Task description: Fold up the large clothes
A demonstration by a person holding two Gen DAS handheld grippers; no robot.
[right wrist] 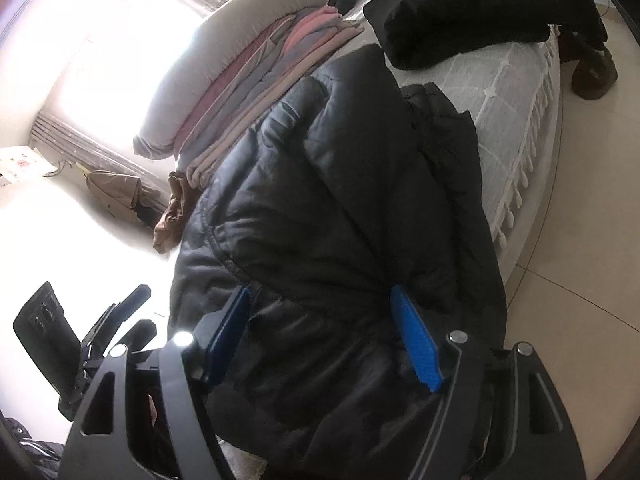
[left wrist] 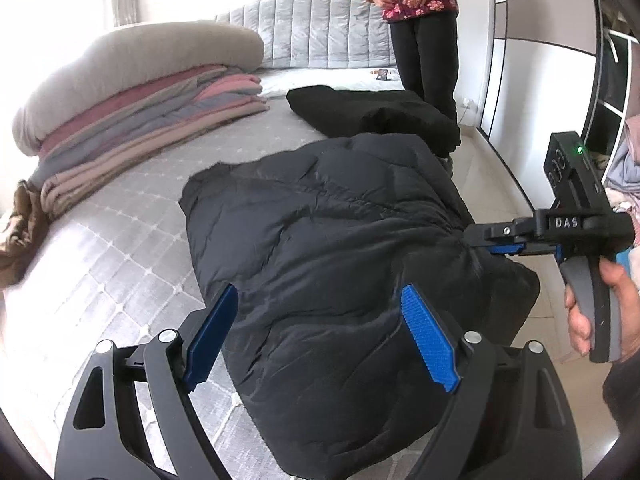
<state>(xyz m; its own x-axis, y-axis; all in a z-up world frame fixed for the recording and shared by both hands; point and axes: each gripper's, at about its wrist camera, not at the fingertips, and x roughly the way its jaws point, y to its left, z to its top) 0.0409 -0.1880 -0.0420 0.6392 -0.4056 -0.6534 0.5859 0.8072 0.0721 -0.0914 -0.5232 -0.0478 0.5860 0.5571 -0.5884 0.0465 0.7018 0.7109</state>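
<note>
Left wrist view: "DAS" reads in white on the right gripper (left wrist: 496, 242), whose tips meet the black quilted puffer jacket (left wrist: 340, 260) on the grey diamond-stitched bed (left wrist: 120, 248). The left gripper (left wrist: 320, 340) is spread wide above the jacket, ribbed blue pads (left wrist: 430, 340) clear.

Right wrist view: the right gripper (right wrist: 324, 336) straddles puffy jacket (right wrist: 320, 200) folds; its jaws are parted, and whether they grip cannot be told.

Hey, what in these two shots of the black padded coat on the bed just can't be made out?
- Left wrist view: the black padded coat has its near end hidden behind the left tool.
- Left wrist view: the small object on the bed is too small to identify.
- Right wrist view: the window is blown out by glare.
</note>
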